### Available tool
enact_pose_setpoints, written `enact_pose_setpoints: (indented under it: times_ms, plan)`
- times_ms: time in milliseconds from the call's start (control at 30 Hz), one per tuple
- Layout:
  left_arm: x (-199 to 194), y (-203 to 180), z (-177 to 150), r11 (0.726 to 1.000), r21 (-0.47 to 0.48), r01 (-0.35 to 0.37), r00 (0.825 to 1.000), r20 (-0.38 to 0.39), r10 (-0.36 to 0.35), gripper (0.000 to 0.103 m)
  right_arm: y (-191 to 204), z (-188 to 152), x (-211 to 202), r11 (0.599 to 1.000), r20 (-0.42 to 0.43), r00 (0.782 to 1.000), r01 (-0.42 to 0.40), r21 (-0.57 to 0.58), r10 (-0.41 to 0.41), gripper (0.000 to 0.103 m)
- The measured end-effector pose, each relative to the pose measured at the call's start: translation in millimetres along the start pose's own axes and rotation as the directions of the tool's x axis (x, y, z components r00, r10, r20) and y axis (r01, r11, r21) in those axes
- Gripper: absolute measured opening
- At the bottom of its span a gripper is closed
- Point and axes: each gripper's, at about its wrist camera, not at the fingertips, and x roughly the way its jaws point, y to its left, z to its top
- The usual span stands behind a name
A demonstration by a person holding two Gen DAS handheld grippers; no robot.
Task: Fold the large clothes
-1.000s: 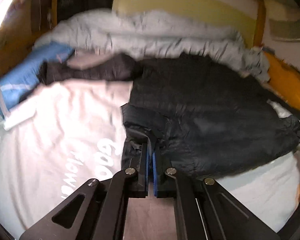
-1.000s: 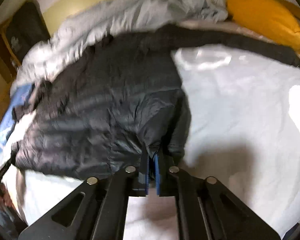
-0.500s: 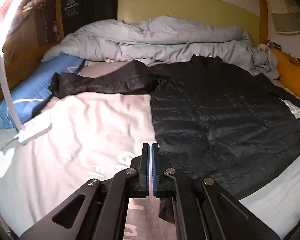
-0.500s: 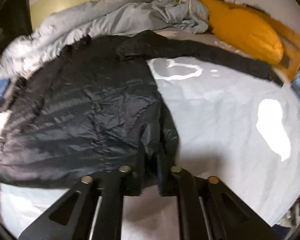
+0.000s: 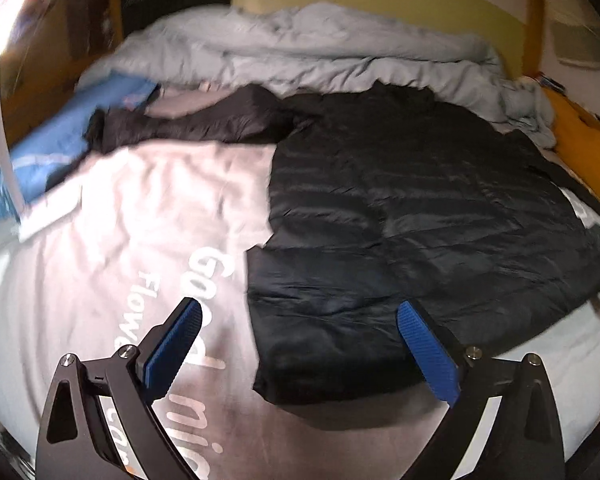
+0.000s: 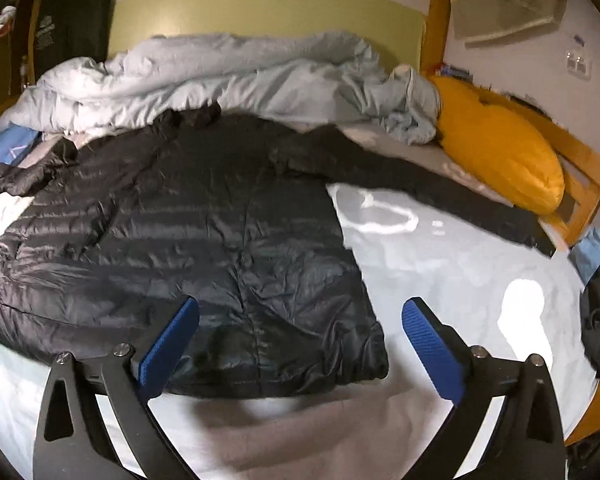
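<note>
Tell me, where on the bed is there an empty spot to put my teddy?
Bare sheet lies right of the black jacket, below its spread sleeve. More lies left of the jacket, around the printed words. The far end is crowded by the grey duvet and orange pillow.

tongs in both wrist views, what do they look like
Both pairs match: the left tongs and right tongs have black angular arms with triangular cutouts and silver screw heads. Each finger carries a ribbed blue pad. No cables, hands or sleeves show.

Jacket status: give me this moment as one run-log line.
black jacket: flat on bed, sleeves out | left gripper: opening, empty | right gripper: opening, empty | fold: not started
</note>
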Motion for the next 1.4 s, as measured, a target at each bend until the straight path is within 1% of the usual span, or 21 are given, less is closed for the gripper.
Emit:
enact_pose_setpoints:
  times_ms: [33, 67, 100, 133, 167, 200, 233, 300, 433, 500, 633, 767, 933, 1033, 1067, 1100, 1167, 1200, 1267, 1333, 1400]
  plan:
    - [5, 5, 0, 0.999, -0.018, 0.026, 0.999, -0.018, -0.027, 0.089, -5, 1, 9, 0.999, -0.035, 0.999, -0.014, 0.029, 0.015, 0.101]
    - [12, 8, 1, 0.998, -0.026, 0.058, 0.997, -0.051, -0.059, 0.060, -10, 0, 14, 0.998, -0.069, 0.997, -0.022, 0.063, 0.026, 0.101]
    - [17, 7, 1, 0.997, -0.014, 0.070, 0.995, -0.071, -0.071, 0.021, -16, -1, 21, 0.994, -0.106, 0.994, -0.031, 0.105, 0.042, 0.101]
    - [19, 4, 2, 0.996, 0.013, 0.083, 0.994, -0.070, -0.082, 0.012, -19, -5, 25, 0.990, -0.131, 0.990, -0.042, 0.136, 0.060, 0.101]
    - [15, 0, 2, 0.996, 0.041, 0.078, 0.996, -0.041, -0.077, 0.007, -24, -7, 29, 0.983, -0.152, 0.985, -0.060, 0.171, 0.086, 0.101]
    - [10, -4, 2, 0.996, 0.071, 0.058, 0.998, -0.005, -0.058, 0.005, -27, -9, 30, 0.977, -0.159, 0.981, -0.077, 0.198, 0.109, 0.101]
    - [4, -10, 4, 0.994, 0.105, 0.027, 0.999, 0.042, -0.032, 0.005, -28, -11, 30, 0.974, -0.158, 0.980, -0.085, 0.211, 0.120, 0.101]
    - [-10, -19, 12, 0.987, 0.152, -0.047, 0.989, 0.144, 0.025, 0.005, -27, -11, 25, 0.974, -0.142, 0.982, -0.091, 0.206, 0.122, 0.101]
    - [-3, -25, 36, 0.977, 0.183, -0.111, 0.979, 0.187, 0.077, 0.005, -13, -10, 23, 0.989, -0.128, 0.989, -0.063, 0.131, 0.080, 0.101]
    - [17, -29, 39, 0.965, 0.224, -0.138, 0.983, 0.147, 0.106, 0.005, -6, -12, 28, 0.994, -0.148, 0.987, -0.051, 0.096, 0.065, 0.101]
    - [63, -28, 24, 0.958, 0.261, -0.121, 0.992, 0.014, 0.121, 0.005, -4, -16, 38, 0.997, -0.191, 0.980, -0.035, 0.071, 0.048, 0.101]
    - [73, -37, 11, 0.931, 0.322, -0.173, 0.985, 0.033, 0.171, 0.005, -4, -20, 46, 0.996, -0.229, 0.972, -0.045, 0.079, 0.062, 0.102]
    - [62, -29, 12, 0.953, 0.262, -0.155, 0.988, 0.049, 0.147, 0.008, -3, -22, 51, 0.997, -0.245, 0.968, -0.036, 0.061, 0.050, 0.102]
    - [37, -32, 15, 0.962, 0.222, -0.161, 0.982, 0.128, 0.135, 0.025, -5, -17, 34, 0.996, -0.168, 0.985, -0.026, 0.081, 0.040, 0.102]
    - [27, -34, 19, 0.967, 0.206, -0.151, 0.980, 0.160, 0.119, 0.038, -4, -14, 23, 0.997, -0.119, 0.992, -0.021, 0.080, 0.030, 0.102]
    - [15, -36, 19, 0.971, 0.192, -0.140, 0.976, 0.191, 0.103, 0.056, -3, -11, 10, 0.997, -0.053, 0.998, -0.018, 0.074, 0.022, 0.102]
    - [-12, -43, 20, 0.979, 0.179, -0.102, 0.963, 0.266, 0.051, 0.071, 1, -7, -11, 0.997, 0.056, 0.998, -0.036, 0.062, 0.032, 0.102]
    - [-22, -47, 20, 0.979, 0.186, -0.081, 0.959, 0.283, 0.025, 0.071, 4, -6, -18, 0.997, 0.087, 0.995, -0.063, 0.054, 0.058, 0.102]
    - [-36, -61, 18, 0.976, 0.217, -0.020, 0.960, 0.278, -0.042, 0.074, 12, -4, -23, 0.988, 0.095, 0.985, -0.149, 0.034, 0.145, 0.102]
    - [-39, -73, 16, 0.970, 0.230, 0.084, 0.964, 0.226, -0.137, 0.083, 23, -6, -18, 0.974, 0.055, 0.973, -0.226, 0.014, 0.225, 0.102]
    - [-29, -79, 13, 0.966, 0.218, 0.136, 0.973, 0.154, -0.172, 0.085, 34, -10, -7, 0.969, -0.012, 0.969, -0.245, 0.003, 0.245, 0.102]
